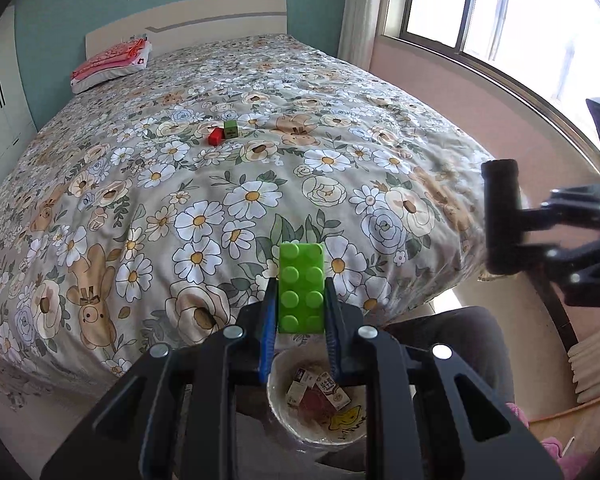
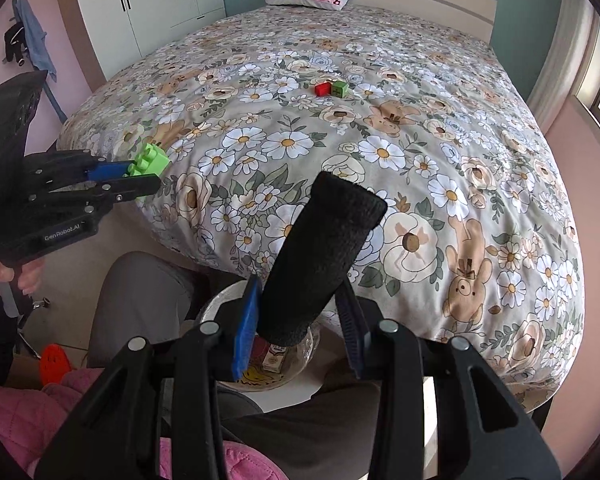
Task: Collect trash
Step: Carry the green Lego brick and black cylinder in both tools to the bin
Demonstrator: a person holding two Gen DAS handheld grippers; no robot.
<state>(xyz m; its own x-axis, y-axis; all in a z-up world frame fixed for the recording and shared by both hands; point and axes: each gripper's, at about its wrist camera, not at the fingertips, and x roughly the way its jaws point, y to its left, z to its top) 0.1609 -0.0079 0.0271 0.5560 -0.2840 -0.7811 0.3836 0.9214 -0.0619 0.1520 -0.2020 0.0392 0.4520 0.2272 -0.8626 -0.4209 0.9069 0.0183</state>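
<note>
Across the bed point(image 1: 204, 168), with its flowered quilt, only two small pieces are left that I can see: a red block point(image 1: 216, 136) and a green cube point(image 1: 231, 129), touching one another near the middle and well apart from both my tongs. Below the foot of the bed sits the white trash bin point(image 1: 278, 408), already holding a few small cartons point(image 1: 318, 394) (so part of the collecting is done, I judge).

My right tongs point(image 2: 300, 312) are pinching a black fabric roll point(image 2: 320, 256), tilted, its lower end hanging over the bin. My left tongs point(image 1: 301, 304) are pressed on the green brick point(image 1: 302, 288), studs facing the camera, held above the bin's far edge. Both pieces look ready to drop; after that the two on the quilt remain, by my reckoning.

Much of the bin is covered by my own tongs in both views, so I cannot count what lies inside, nor read the carton print. The floor to the left of the bed is cut off. What the black roll really is stays unclear.
</note>
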